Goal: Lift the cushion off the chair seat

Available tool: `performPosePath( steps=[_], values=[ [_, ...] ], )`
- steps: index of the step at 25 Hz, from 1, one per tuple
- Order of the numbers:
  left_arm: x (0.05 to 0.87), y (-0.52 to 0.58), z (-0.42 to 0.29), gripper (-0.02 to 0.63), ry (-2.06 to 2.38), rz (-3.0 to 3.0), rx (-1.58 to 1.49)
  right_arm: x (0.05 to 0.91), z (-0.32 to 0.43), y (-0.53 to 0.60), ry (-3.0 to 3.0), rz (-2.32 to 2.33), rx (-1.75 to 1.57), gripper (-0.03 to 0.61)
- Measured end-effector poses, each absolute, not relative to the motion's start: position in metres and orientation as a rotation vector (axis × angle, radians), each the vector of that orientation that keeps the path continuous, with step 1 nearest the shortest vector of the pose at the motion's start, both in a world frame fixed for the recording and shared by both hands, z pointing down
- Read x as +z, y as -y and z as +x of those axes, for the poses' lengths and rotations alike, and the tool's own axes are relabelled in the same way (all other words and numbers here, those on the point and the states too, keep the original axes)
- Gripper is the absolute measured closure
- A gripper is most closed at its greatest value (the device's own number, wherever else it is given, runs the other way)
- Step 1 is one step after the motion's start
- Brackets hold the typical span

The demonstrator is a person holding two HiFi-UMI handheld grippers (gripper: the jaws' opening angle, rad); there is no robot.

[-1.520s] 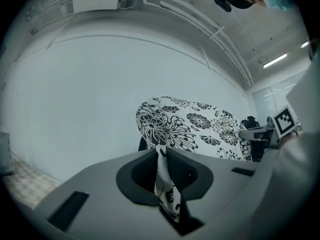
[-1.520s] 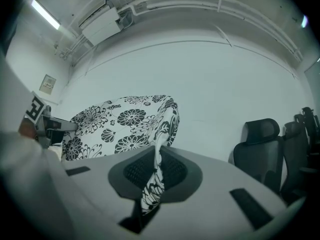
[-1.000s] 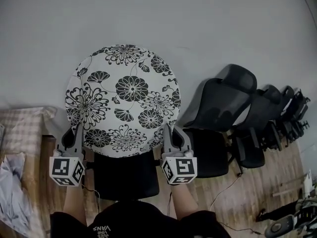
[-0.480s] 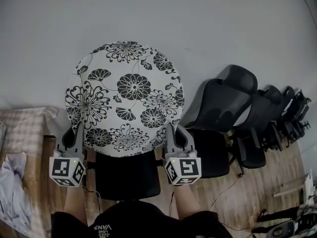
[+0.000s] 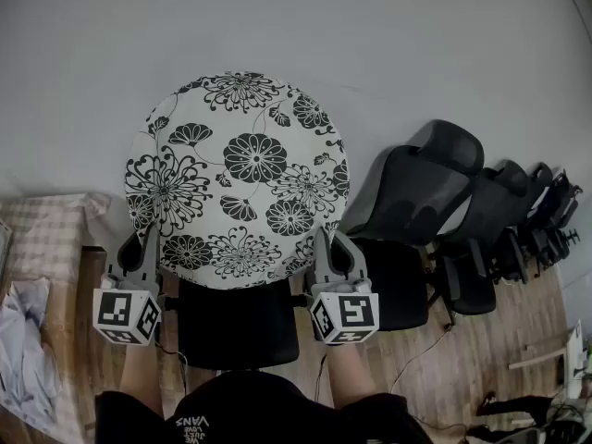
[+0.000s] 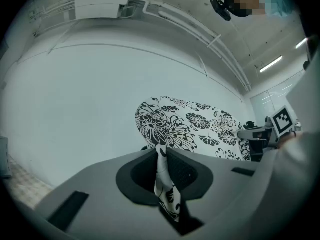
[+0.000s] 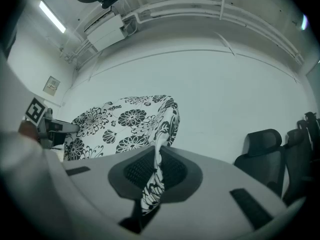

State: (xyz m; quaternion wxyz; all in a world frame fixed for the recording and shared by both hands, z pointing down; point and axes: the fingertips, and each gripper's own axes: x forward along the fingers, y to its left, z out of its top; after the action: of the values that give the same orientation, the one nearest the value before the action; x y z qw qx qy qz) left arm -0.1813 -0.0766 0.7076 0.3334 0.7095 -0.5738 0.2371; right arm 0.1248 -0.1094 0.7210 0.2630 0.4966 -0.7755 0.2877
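Head view steeply down; gripper views along jaws; cushion (image 5: 236,178) shared.

Wood floor (image 5: 467,370) across lower frame. Standing on it: black chair (image 5: 239,326) lower centre, right below me; row of black chairs (image 5: 435,202) at right.

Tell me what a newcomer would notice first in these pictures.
The big round cushion, white with black flowers, fills the middle of the head view, held up in front of the pale wall above a black chair seat. The left claw and right claw are each shut on its lower edge, one at each side. A row of black office chairs stands to the right.
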Motion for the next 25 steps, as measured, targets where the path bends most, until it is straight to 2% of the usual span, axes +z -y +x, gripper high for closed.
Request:
performPosePath(
  steps=[25],
  values=[
    [0.7075, 0.0771, -0.1815, 0.571, 1.502, 1.843, 0.617, 0.7230, 0.1252, 0.1103, 2.083, 1.333, 0.774, 0.548]
  ],
)
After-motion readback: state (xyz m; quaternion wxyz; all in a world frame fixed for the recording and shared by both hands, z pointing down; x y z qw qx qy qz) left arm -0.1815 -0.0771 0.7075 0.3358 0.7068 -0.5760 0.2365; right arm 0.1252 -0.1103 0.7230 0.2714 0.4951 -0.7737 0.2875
